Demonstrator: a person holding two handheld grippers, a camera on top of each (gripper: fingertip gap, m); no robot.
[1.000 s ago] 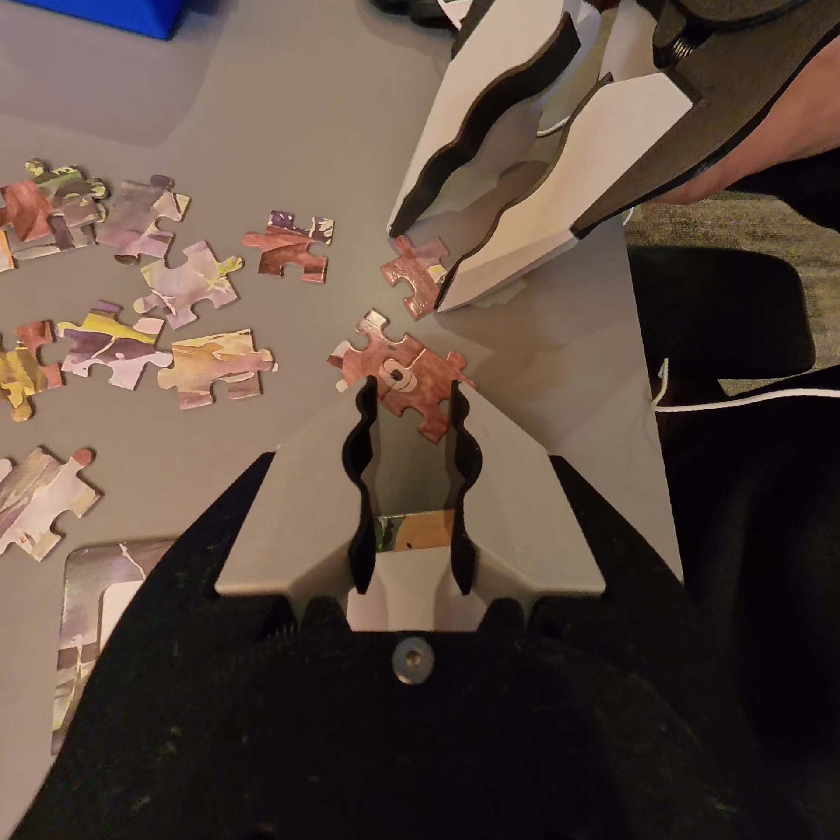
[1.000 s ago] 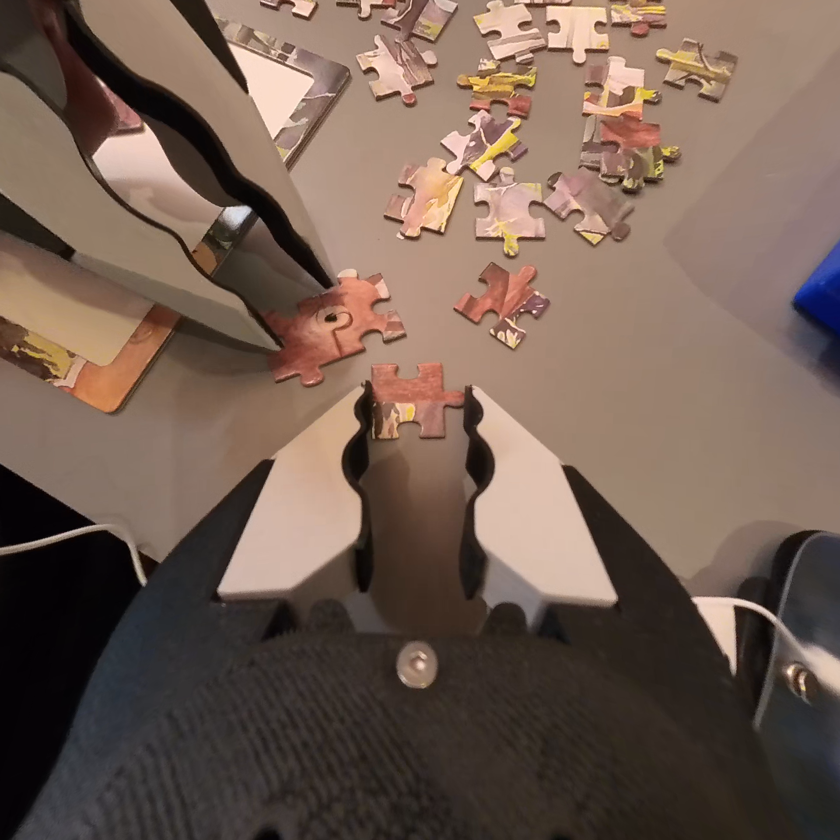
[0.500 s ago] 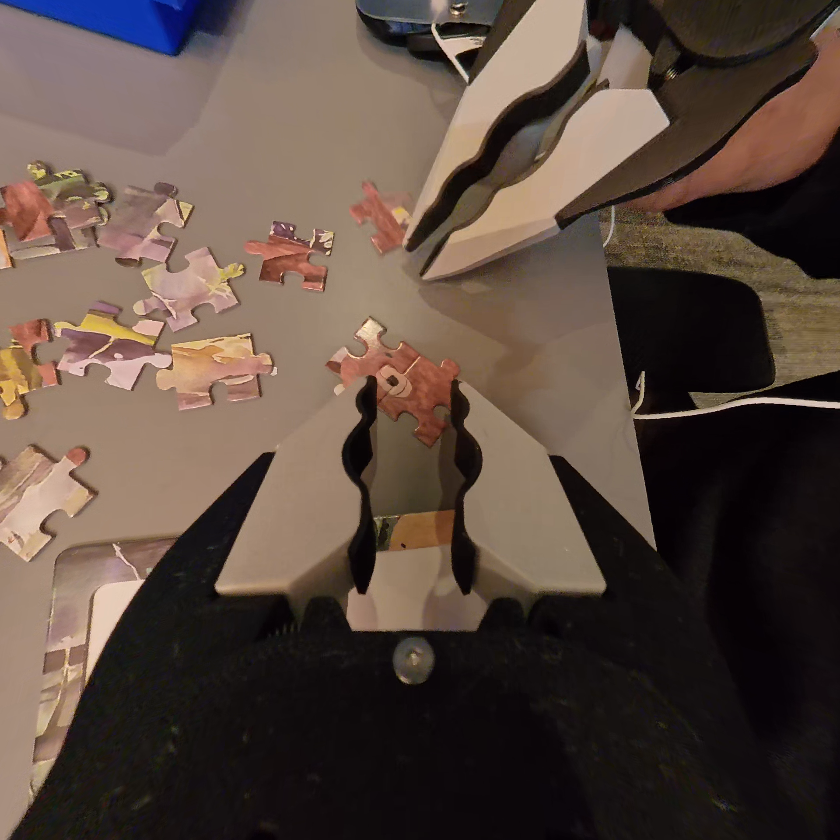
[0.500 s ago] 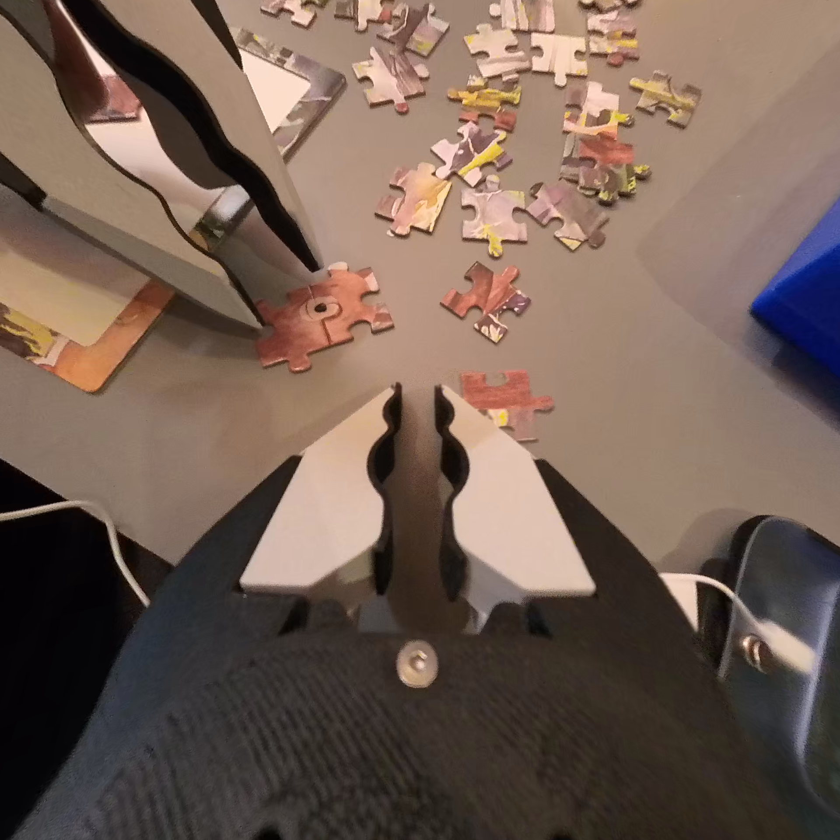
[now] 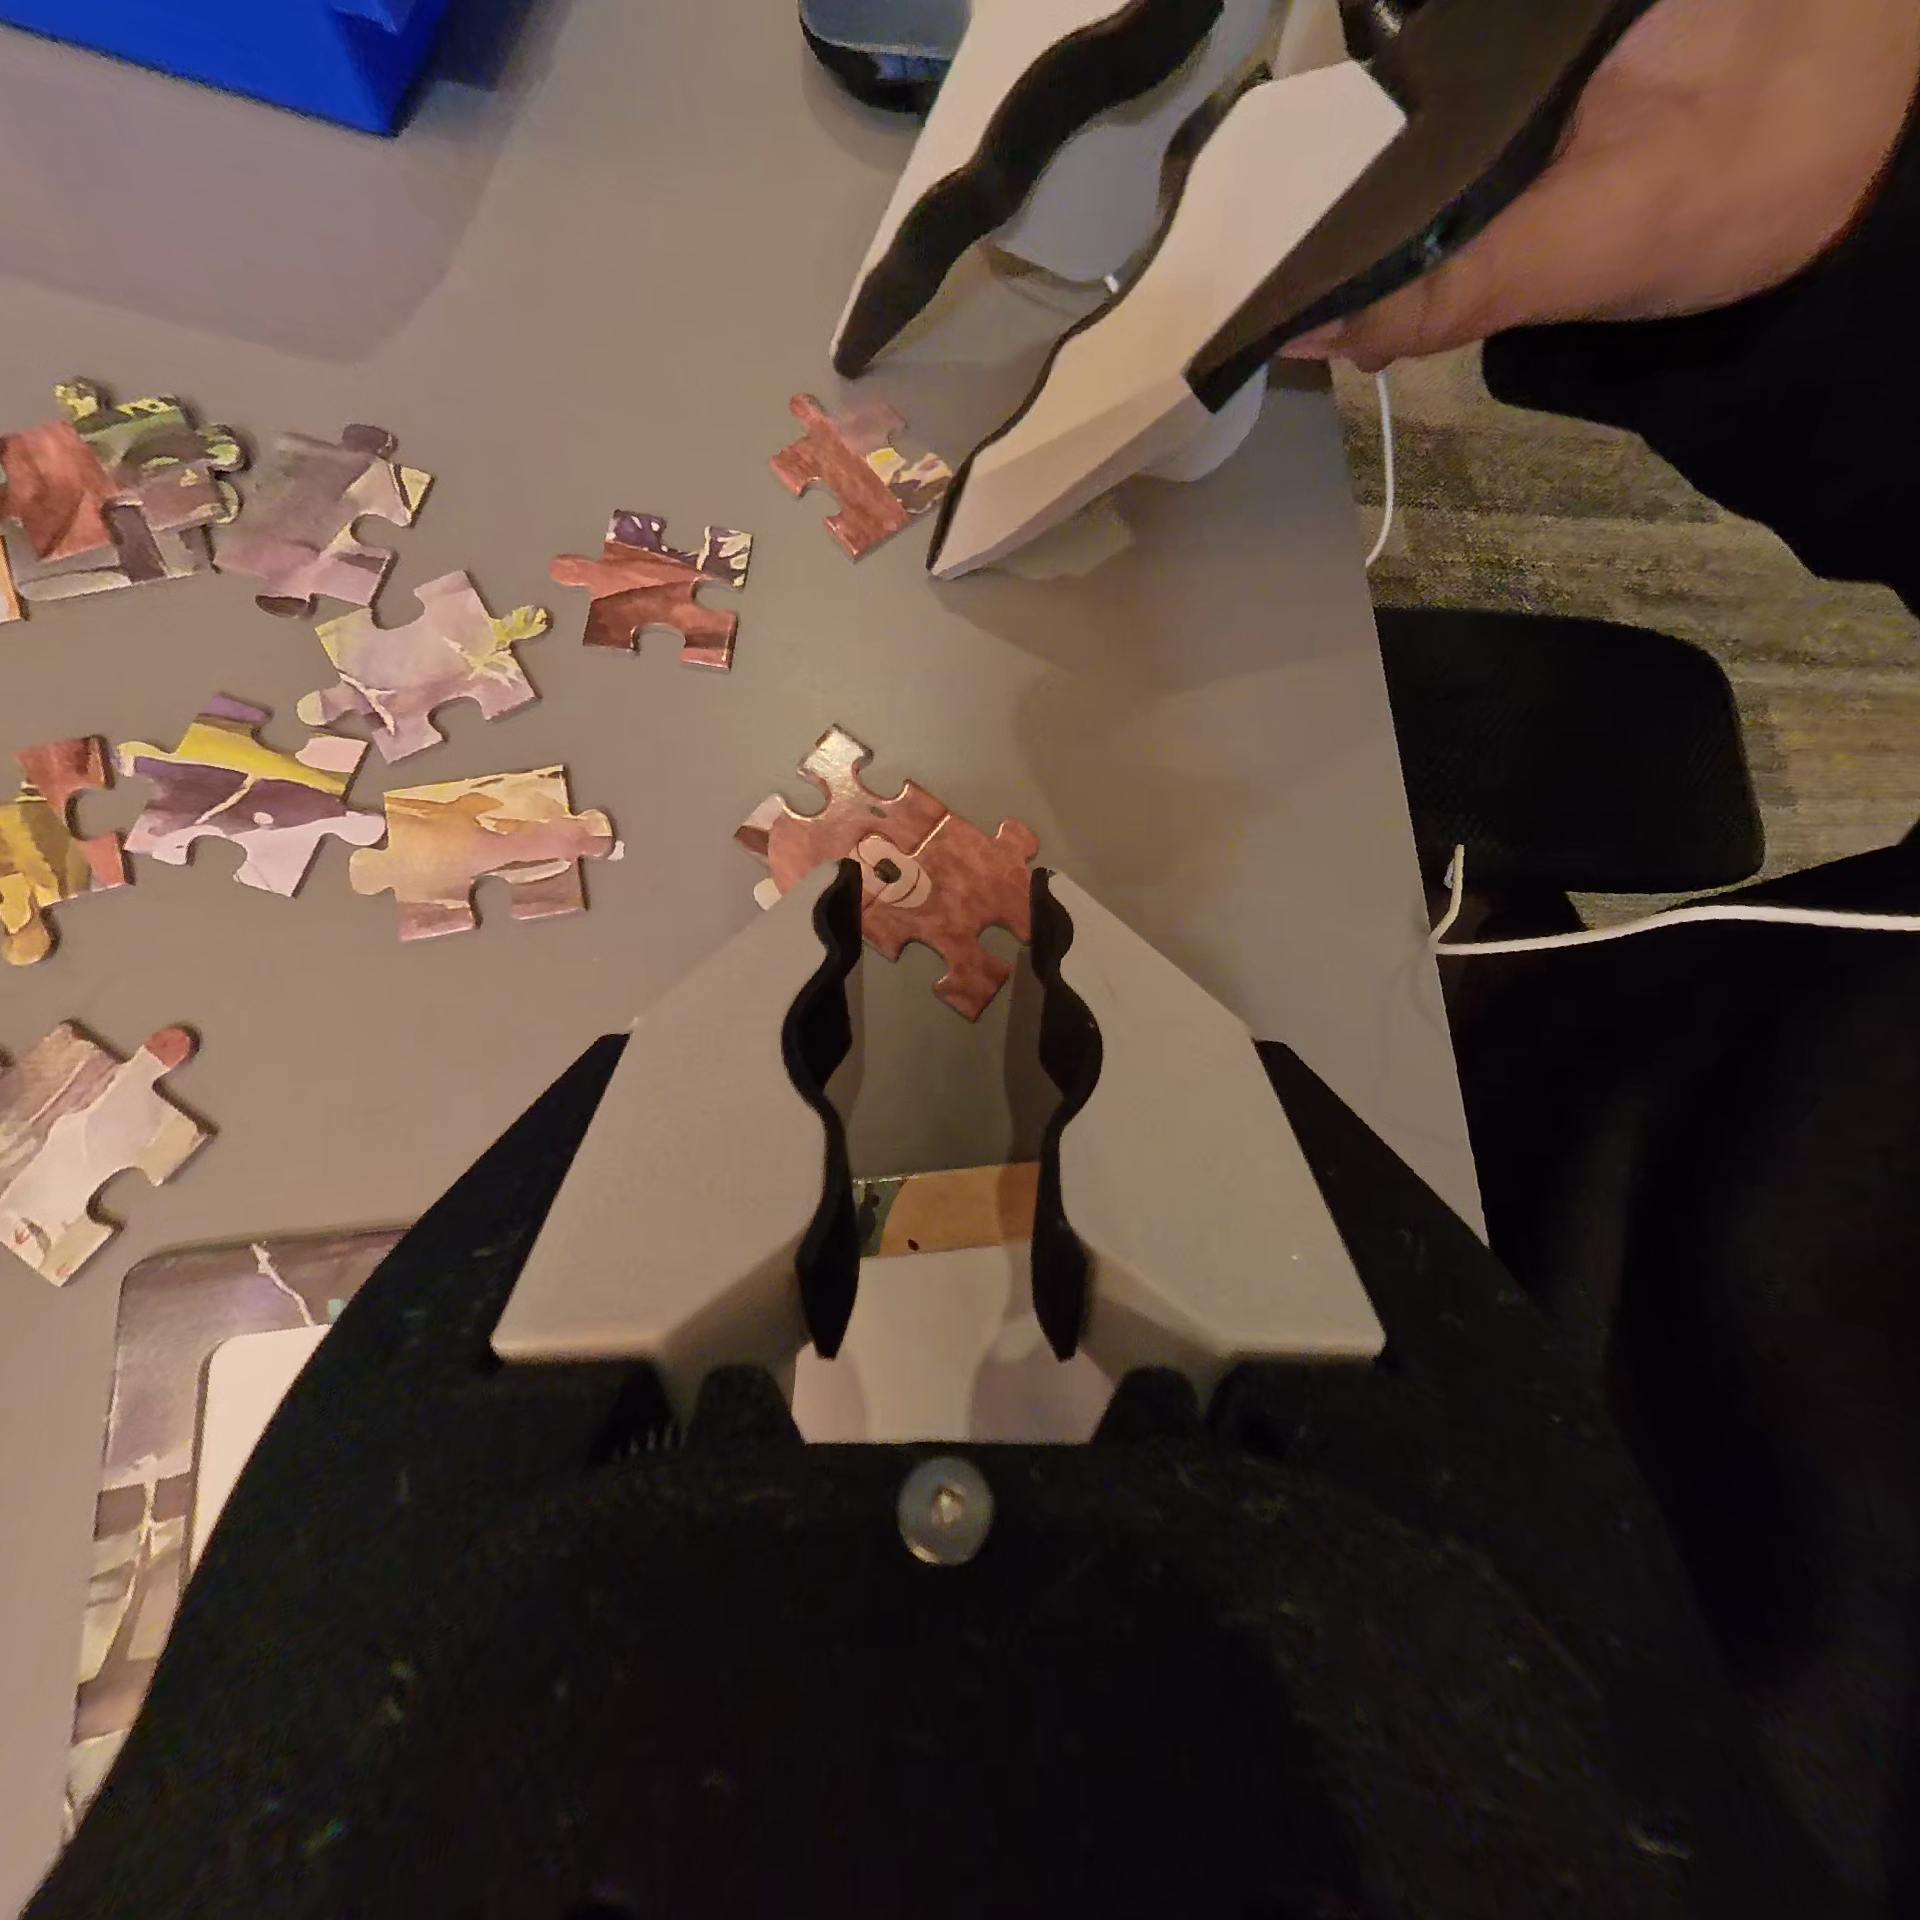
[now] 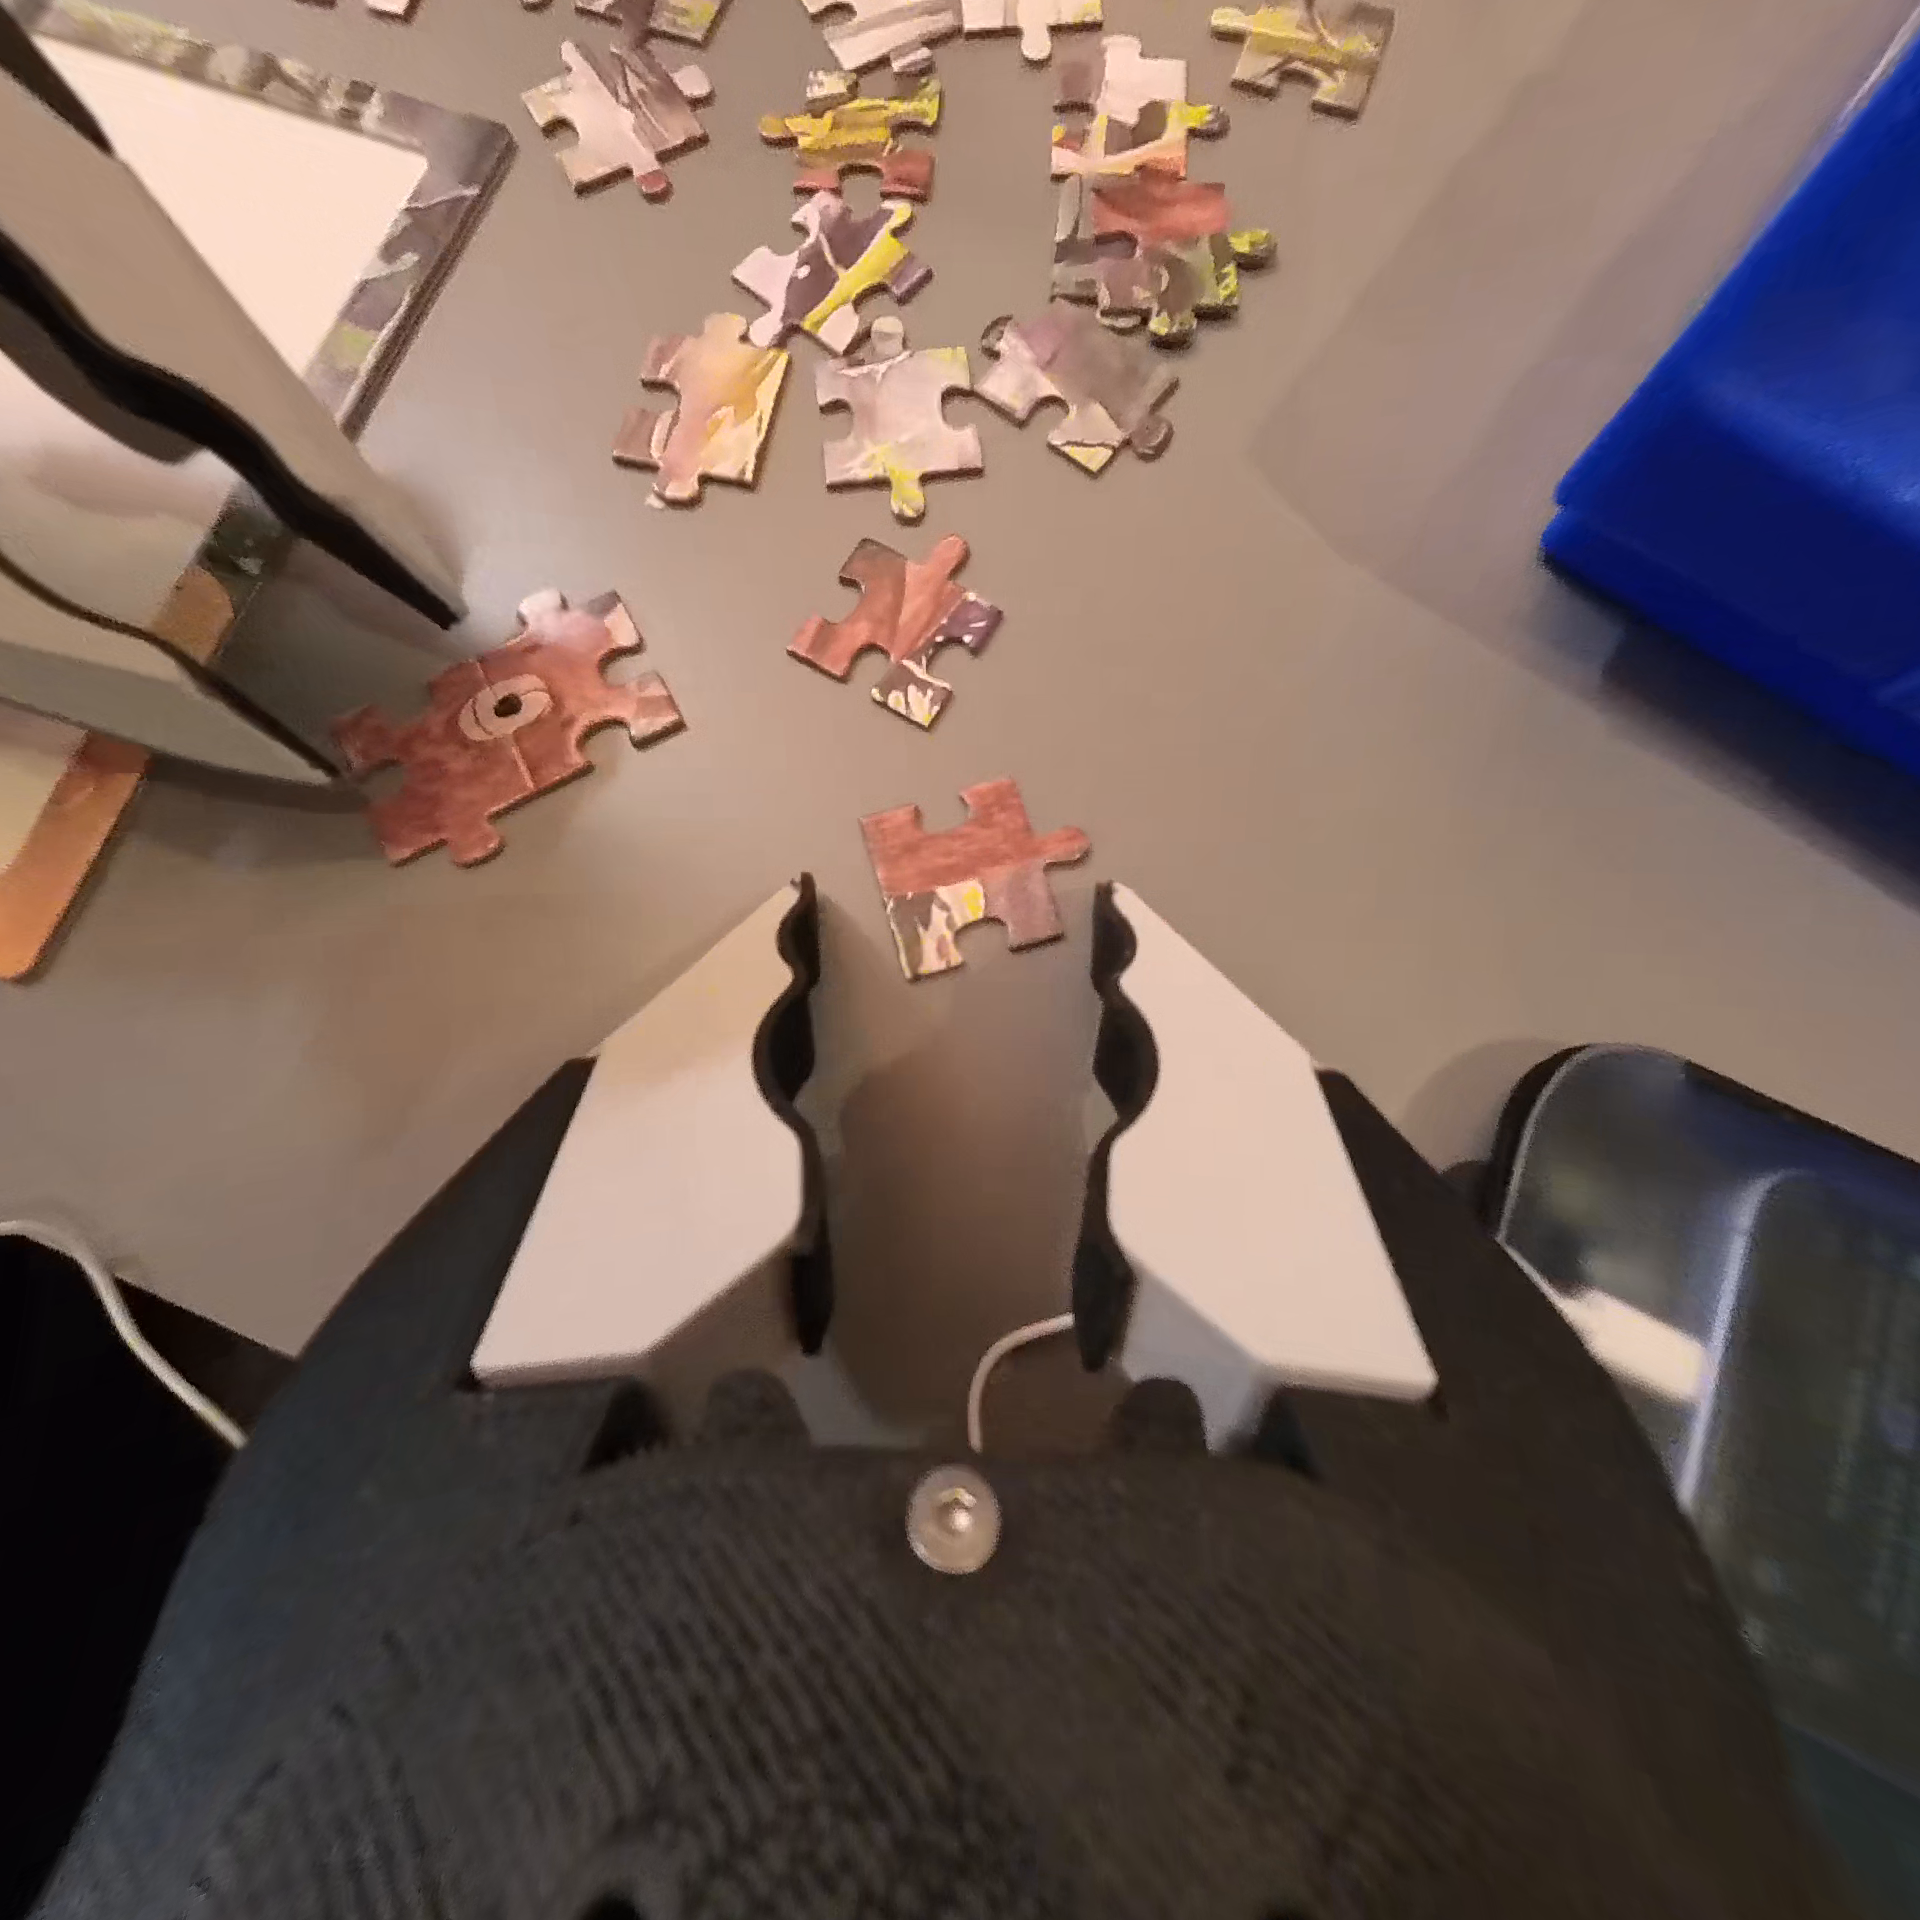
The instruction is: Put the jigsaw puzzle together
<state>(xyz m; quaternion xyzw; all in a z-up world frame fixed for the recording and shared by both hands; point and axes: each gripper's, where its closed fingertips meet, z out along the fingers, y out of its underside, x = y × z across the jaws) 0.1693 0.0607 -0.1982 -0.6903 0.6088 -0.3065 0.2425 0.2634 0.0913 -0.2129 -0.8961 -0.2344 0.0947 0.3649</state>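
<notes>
Reddish-brown cardboard marks the only progress so far: a joined pair of pieces [image 5: 902,871] lies near the table edge, two pieces locked together with a small ring motif across their seam. Everything else is loose. A red-and-purple single piece [image 6: 966,875] lies flat just ahead of the right gripper [image 6: 954,891], whose jaws stand apart and empty with the piece partly between the tips; I cannot tell whether either tip touches it. Another reddish piece [image 6: 900,627] sits a little beyond, well apart from the pair.

The left gripper [image 5: 940,878] is also spread and holds nothing; its tips come down at the near side of the joined pair, apparently steadying it against the grey table [image 5: 644,208], though contact is hard to confirm.

Farther out lies a scatter of loose pieces [image 6: 894,343] in purple, yellow and pink, none visibly connected except perhaps two overlapping ones. The puzzle frame [image 6: 416,270], a bordered tray with a blank white inside, shows no pieces seated in the part that is visible. A blue bin [image 6: 1766,447] stands at the side.

By my judgement the task is at its very start: one join made, the rest of the pieces to be matched and, likely, all to go into the frame. The nearest single piece looks like the next candidate for the pair
</notes>
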